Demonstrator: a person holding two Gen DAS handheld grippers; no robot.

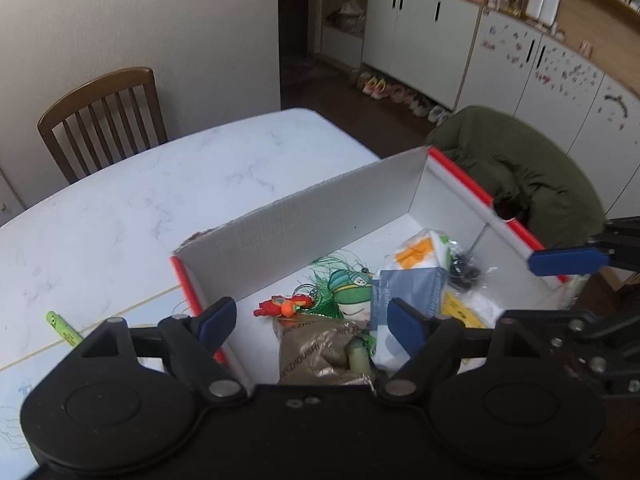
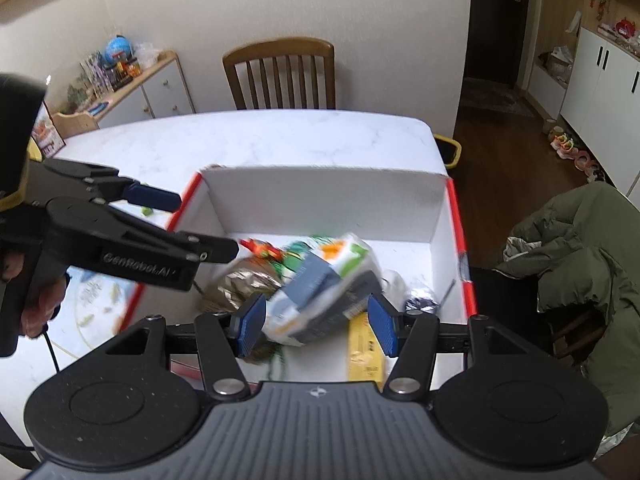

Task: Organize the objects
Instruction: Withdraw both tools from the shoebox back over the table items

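Observation:
A white cardboard box (image 1: pixel 320 216) with red edges stands on the marble table (image 1: pixel 160 184). Inside lie a grey, white and orange packet (image 1: pixel 412 284), a brown foil packet (image 1: pixel 320 348), a red toy (image 1: pixel 282 306), a green keyring figure (image 1: pixel 348 284), a yellow item (image 1: pixel 460 312) and a black piece in clear wrap (image 1: pixel 464 268). My left gripper (image 1: pixel 312 322) hovers open over the box's near left corner, holding nothing. My right gripper (image 2: pixel 316 324) is wide open above the box (image 2: pixel 320 188). The grey packet (image 2: pixel 320 292) looks blurred below its fingers. The left gripper (image 2: pixel 196 226) shows at the left.
A green marker (image 1: pixel 64 328) lies on the table left of the box. A wooden chair (image 2: pixel 280 72) stands at the far side. An olive jacket (image 2: pixel 580 248) hangs over a chair at the right. A sideboard (image 2: pixel 140 92) lines the left wall.

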